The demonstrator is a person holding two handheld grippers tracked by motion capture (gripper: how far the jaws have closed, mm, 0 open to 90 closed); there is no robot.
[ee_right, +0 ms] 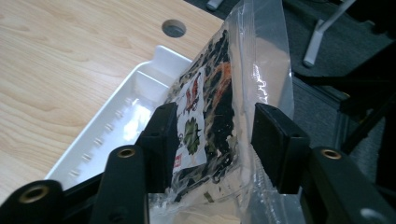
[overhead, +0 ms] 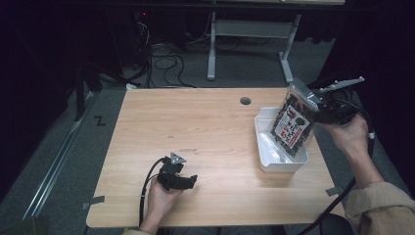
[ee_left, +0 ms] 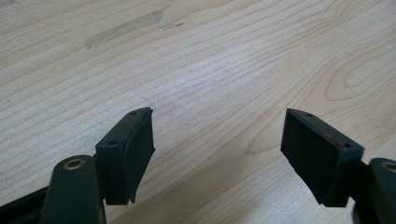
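1. My right gripper (overhead: 313,105) holds a clear plastic bag (overhead: 292,123) up over the white tray (overhead: 266,147) at the right side of the wooden table (overhead: 205,132); in the high view the bag hangs tilted, its top leaning toward the gripper and its lower end down inside the tray's outline.

2. The bag is transparent and glossy, packed with dark, almost black pieces shot through with orange flecks. A white label with red and black print and a green mark covers part of its face. The top strip of the bag is bare, crinkled film that catches the light.

3. In the right gripper view, the two black jaws of the right gripper (ee_right: 212,140) stand on either side of the bag (ee_right: 219,107) and pinch it; the left jaw presses on the label side and the right jaw sits against the clear film.

4. The tray (ee_right: 126,116) lies below and behind the bag there, long and shallow, with a row of small bumps along its inner wall. A round hole (overhead: 245,101) in the tabletop sits just beyond the tray's far corner.

5. My left gripper (overhead: 178,178) rests low at the near edge of the table, well apart from the tray. In the left gripper view its jaws are spread wide with bare wood grain (ee_left: 210,70) between them.
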